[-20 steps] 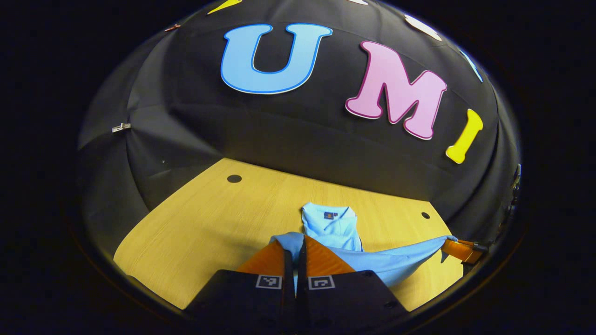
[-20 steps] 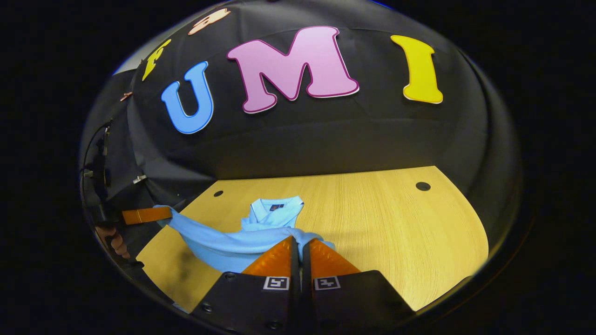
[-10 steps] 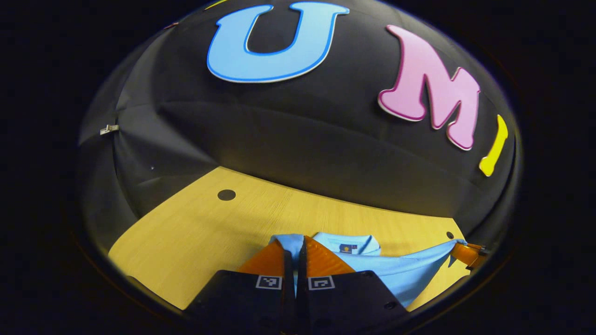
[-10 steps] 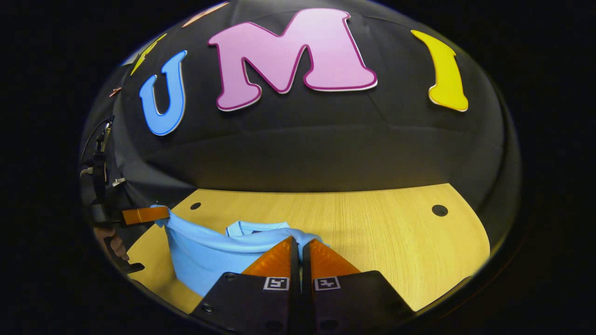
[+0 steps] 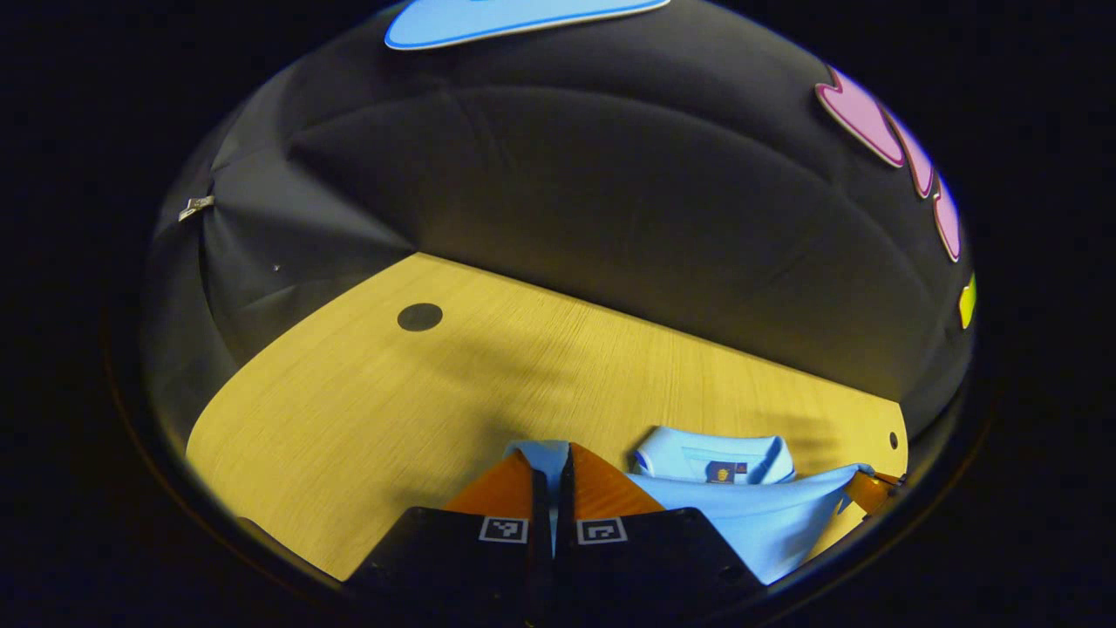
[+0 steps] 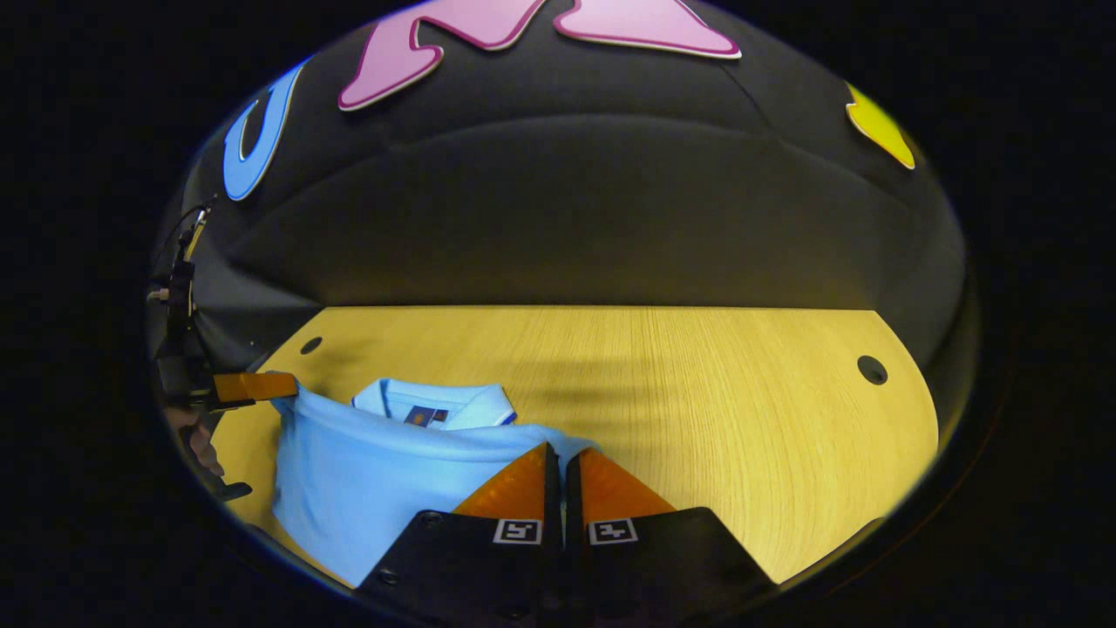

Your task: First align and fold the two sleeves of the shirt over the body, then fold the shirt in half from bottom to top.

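Observation:
A light blue polo shirt [image 6: 366, 480] lies on the wooden table [image 6: 697, 392], its collar [image 6: 436, 406] toward the booth wall. The shirt's bottom hem is lifted and stretched between both grippers, close to the collar. In the left gripper view my left gripper [image 5: 552, 458] is shut on one hem corner, and the shirt [image 5: 750, 519] runs right to the other gripper [image 5: 863, 490]. In the right gripper view my right gripper [image 6: 561, 458] is shut on the other hem corner; the left gripper [image 6: 261, 385] pinches the far corner, a hand below it.
Small round dark holes [image 5: 419, 317] [image 6: 871, 370] sit in the tabletop [image 5: 366, 392] near its back corners. The black cloth wall rises right behind the table's far edge.
Both grippers have carried the hem forward and downward toward the collar. The table now looms larger and the raised fabric has dropped lower over the shirt body.

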Demonstrator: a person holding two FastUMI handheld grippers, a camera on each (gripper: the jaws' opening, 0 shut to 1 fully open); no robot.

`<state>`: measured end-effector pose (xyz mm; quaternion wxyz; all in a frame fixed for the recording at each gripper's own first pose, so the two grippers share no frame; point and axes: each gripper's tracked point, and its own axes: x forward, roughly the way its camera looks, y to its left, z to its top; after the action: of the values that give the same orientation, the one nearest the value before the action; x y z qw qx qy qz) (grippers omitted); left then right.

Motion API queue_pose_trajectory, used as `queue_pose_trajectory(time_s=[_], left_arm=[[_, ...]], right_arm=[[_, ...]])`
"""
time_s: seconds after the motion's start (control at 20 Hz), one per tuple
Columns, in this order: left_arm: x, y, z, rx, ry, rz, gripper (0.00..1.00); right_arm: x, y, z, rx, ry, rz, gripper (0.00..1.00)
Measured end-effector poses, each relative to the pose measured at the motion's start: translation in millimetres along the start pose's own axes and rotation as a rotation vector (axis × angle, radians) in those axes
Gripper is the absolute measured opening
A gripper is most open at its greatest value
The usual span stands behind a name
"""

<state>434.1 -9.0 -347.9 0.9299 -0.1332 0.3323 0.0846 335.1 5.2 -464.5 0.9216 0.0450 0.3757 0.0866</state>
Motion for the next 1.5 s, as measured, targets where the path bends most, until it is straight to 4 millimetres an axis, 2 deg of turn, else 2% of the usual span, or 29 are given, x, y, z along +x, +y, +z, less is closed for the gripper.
queue_pose_trajectory(time_s=[0.25,0.4,0.45,0.5,0.6,0.65,0.8,0.85,0.9,0.95,1.0,1.05,1.1,1.15,1.2,1.3,1.35,1.5], left_arm=[[17,3,-22,0.048,0.055,0.039,0.06],[20,5,-31,0.064,0.078,0.054,0.06],[21,5,-33,0.066,0.083,0.058,0.11],[21,6,-31,0.074,0.082,0.061,0.08],[19,8,-32,0.096,0.086,0.072,0.11],[18,8,-32,0.102,0.088,0.071,0.18],[18,13,-32,0.109,0.088,0.078,0.23],[17,14,-31,0.109,0.088,0.082,0.36],[16,15,-31,0.109,0.089,0.083,0.40],[15,17,-29,0.116,0.087,0.088,0.45],[13,18,-29,0.128,0.083,0.092,0.45],[12,19,-28,0.146,0.076,0.097,0.51],[9,20,-26,0.167,0.067,0.103,0.54],[6,21,-26,0.185,0.058,0.104,0.61],[2,18,-26,0.201,0.053,0.099,0.65],[-6,15,-25,0.235,0.035,0.091,0.75],[-12,13,-23,0.253,0.022,0.085,0.75],[-35,0,-18,0.306,-0.022,0.042,0.77]], right_arm=[[18,-7,-21,-0.014,0.047,-0.033,0.05],[22,-11,-25,-0.015,0.056,-0.054,0.06],[22,-12,-25,-0.016,0.057,-0.059,0.11],[22,-12,-26,-0.013,0.061,-0.061,0.12],[21,-13,-27,-0.003,0.068,-0.058,0.19],[21,-13,-27,0.002,0.070,-0.058,0.21],[19,-13,-28,0.019,0.082,-0.054,0.27],[18,-12,-28,0.025,0.086,-0.051,0.31],[17,-12,-28,0.027,0.088,-0.050,0.36],[16,-12,-28,0.026,0.088,-0.052,0.35],[14,-13,-26,0.024,0.087,-0.053,0.39],[12,-13,-25,0.023,0.086,-0.055,0.49],[9,-13,-23,0.027,0.083,-0.055,0.46],[7,-13,-21,0.028,0.080,-0.054,0.54],[5,-12,-18,0.029,0.075,-0.050,0.55],[-3,-12,-11,0.019,0.060,-0.046,0.65],[-9,-12,-5,0.013,0.043,-0.047,0.72],[-33,-9,8,0.017,0.002,-0.040,0.77]])
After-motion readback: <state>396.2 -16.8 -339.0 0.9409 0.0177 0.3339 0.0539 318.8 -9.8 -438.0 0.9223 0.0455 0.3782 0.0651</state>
